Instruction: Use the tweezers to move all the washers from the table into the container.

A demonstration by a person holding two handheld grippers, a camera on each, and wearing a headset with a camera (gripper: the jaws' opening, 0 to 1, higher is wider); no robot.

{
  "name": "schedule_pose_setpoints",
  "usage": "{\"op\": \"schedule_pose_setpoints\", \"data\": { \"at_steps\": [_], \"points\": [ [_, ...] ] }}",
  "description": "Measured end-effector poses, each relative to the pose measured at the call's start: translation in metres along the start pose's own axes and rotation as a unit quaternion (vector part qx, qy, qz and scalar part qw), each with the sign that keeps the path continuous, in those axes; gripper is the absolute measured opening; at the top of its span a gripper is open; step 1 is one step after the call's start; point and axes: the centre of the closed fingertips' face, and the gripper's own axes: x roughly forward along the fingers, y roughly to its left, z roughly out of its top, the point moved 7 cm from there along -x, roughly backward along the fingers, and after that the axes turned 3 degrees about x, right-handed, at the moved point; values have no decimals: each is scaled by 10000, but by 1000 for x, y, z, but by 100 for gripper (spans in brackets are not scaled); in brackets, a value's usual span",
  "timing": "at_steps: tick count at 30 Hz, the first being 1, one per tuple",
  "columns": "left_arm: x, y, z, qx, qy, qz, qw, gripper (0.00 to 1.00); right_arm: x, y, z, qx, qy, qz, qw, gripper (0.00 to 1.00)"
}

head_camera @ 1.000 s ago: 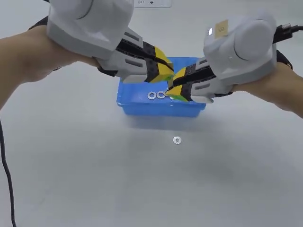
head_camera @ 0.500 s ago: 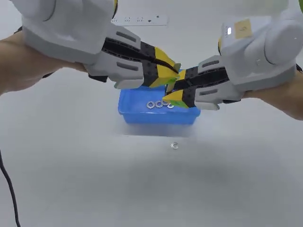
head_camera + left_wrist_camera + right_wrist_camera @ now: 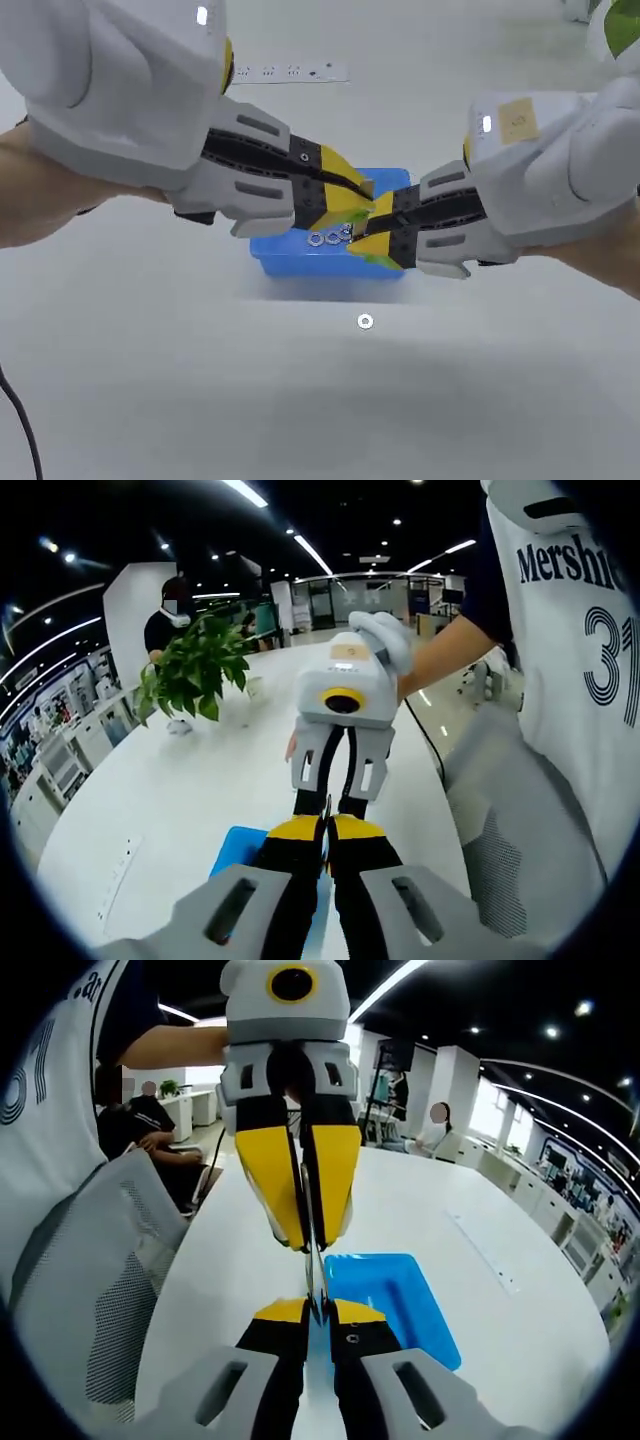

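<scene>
Your left gripper (image 3: 358,198) and right gripper (image 3: 368,232) are still tip to tip above the blue container (image 3: 300,258), as they were a second ago. Each has its jaws clenched on the thin tweezers (image 3: 308,1260) running between them. The washers have not changed either: three washers (image 3: 330,238) lie in the container, and one washer (image 3: 365,321) still sits on the table (image 3: 150,380) just in front of it.

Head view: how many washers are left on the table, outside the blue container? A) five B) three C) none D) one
D: a single washer lies on the table in front of the blue container; the other washers sit inside it.
</scene>
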Motion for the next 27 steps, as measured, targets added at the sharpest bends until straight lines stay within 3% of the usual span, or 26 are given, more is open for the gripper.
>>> {"op": "schedule_pose_setpoints", "data": {
  "at_steps": [4,8,17,18,19,25,27],
  "points": [
    [1,-4,-1,-23,-36,-5,10000,6,-4,13,-3,11,35,-76,10000,9],
    [4,0,-6,-99,-5,-83,9999,6,-3,26,-11,-4,164,-62,9998,9],
    [3,1,-8,-291,99,-195,9993,6,6,37,-27,132,340,42,9993,9],
    [6,-24,-15,-572,134,-353,9976,6,7,38,-29,142,384,95,9991,9],
    [9,-42,-22,-626,148,-365,9973,6,9,39,-32,152,435,139,9988,9],
    [21,-48,-41,-721,260,-520,9957,6,16,47,-49,317,540,305,9976,9],
    [26,-50,-39,-696,310,-504,9958,6,18,46,-52,331,574,280,9974,10]
  ]
}}
